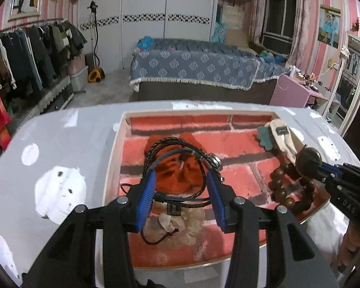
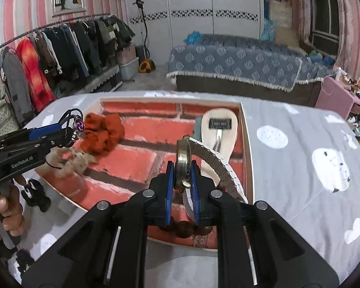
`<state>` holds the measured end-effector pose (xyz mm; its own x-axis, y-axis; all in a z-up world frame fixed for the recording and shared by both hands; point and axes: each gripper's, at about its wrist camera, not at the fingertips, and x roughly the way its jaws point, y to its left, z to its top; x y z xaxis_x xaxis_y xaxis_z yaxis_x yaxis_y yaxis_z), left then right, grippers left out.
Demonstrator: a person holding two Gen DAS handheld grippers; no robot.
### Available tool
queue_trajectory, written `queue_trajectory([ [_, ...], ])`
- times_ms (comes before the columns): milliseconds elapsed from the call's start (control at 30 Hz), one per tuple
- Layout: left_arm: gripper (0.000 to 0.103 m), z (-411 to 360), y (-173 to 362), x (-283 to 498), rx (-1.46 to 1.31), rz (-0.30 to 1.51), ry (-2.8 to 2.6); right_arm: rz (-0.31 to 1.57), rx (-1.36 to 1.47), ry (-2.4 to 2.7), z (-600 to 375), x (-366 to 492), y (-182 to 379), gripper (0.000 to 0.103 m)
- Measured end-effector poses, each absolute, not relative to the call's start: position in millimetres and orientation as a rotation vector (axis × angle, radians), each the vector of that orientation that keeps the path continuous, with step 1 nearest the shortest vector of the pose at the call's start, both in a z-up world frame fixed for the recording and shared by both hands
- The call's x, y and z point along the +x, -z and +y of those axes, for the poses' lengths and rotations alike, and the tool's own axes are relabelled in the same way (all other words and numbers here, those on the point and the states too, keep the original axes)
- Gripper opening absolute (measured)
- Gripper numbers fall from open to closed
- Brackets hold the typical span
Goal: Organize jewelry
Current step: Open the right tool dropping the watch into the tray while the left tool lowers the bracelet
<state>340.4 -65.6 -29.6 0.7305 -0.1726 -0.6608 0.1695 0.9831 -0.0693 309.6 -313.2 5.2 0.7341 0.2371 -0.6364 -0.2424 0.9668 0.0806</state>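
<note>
Left gripper (image 1: pixel 182 182): blue pads (image 1: pixel 145 199) part-open, with a black braided cord bracelet (image 1: pixel 170 148) looped around the outside of both fingers and stretched between them. The bracelet is several plaited strands, with a round metal charm (image 1: pixel 214 160) at the right fingertip; in the right wrist view the charm face (image 2: pixel 79 124) shows purple with a swirl pattern. "GenRobot.AI" is printed in white on the gripper body (image 2: pixel 21 162). A hand (image 2: pixel 2 211) holds its handle.

Right gripper (image 2: pixel 182 170): jaws nearly closed, clamped on a wristwatch (image 2: pixel 183 158), case held edge-on between the pads. Case is brass-coloured and round; a pale segmented band (image 2: pixel 218 165) curves away to the right. White letters "DAS" can be read on this gripper's body (image 1: pixel 348 206); the rest is cut off.

Both held pieces hang over a shallow white-walled box (image 1: pixel 117 144) lined with a red brick print, on a grey cloth (image 1: pixel 72 144) with white animal shapes.

Inside the box, near to far: pale translucent chips (image 1: pixel 180 223) on a black cord, a dark wooden bead bracelet (image 1: pixel 283 184), an orange fabric scrunchie (image 2: pixel 103 134), and a cream pouch (image 2: pixel 219 129) with a small dark label, text too small to read.
</note>
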Motion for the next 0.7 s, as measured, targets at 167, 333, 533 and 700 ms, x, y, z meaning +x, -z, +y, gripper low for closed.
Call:
queue_trajectory([
  [167,0.044,-66,44,344,-0.028,0.776,0.209,0.701,0.003,-0.254,-317,313,0,0.029],
  [333,0.043,-58,43,341,-0.063,0.763,0.196,0.673,-0.008,-0.269,-312,306,-6,0.054],
  [533,0.014,-60,38,337,-0.029,0.773,0.185,0.644,0.016,-0.28,-319,299,-16,0.054],
  [700,0.006,-60,30,332,-0.033,0.77,0.198,0.628,0.023,-0.288,-319,289,-25,0.054],
])
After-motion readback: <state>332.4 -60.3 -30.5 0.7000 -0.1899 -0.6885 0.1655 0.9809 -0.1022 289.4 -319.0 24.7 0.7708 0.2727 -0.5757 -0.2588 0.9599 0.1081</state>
